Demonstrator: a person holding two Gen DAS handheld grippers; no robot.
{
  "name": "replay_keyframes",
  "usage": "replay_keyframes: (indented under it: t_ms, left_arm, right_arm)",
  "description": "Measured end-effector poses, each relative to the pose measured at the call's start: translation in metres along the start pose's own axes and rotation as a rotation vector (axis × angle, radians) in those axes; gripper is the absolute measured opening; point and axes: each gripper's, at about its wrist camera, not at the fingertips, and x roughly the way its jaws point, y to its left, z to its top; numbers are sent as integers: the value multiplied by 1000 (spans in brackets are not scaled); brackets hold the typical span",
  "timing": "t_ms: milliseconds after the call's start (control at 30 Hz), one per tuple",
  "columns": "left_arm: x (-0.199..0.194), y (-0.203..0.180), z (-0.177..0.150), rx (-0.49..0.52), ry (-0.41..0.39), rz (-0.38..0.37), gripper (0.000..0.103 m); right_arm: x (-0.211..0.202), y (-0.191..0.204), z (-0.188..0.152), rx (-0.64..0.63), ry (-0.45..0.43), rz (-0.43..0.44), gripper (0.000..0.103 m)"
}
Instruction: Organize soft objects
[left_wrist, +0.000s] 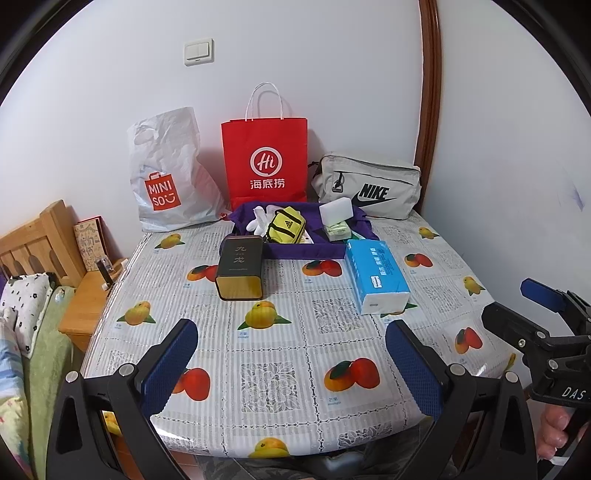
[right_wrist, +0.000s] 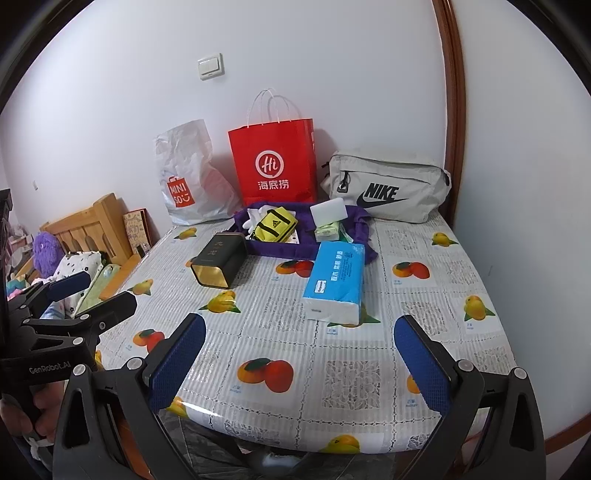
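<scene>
Near table (left_wrist: 295, 354) lies bare; tin (left_wrist: 240, 273) and tissue pack (left_wrist: 376, 277) stand beyond.

white wall (left_wrist: 332, 74) with light switch (left_wrist: 198, 51); wooden headboard (left_wrist: 33, 236) left, brown door frame (left_wrist: 430, 74) right.

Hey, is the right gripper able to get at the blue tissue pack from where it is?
Probably yes. The right gripper is open and empty, and the tissue pack lies ahead of it on bare tablecloth, with nothing between. The dark tin sits apart, off to the left.
</scene>
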Motion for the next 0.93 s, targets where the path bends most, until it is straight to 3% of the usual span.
replay_keyframes:
  t_ms: [933]
  left_arm:
    - [-2, 8, 5, 6, -4, 13, 103]
  right_arm:
    - [-1, 4, 1, -17, -2, 2, 101]
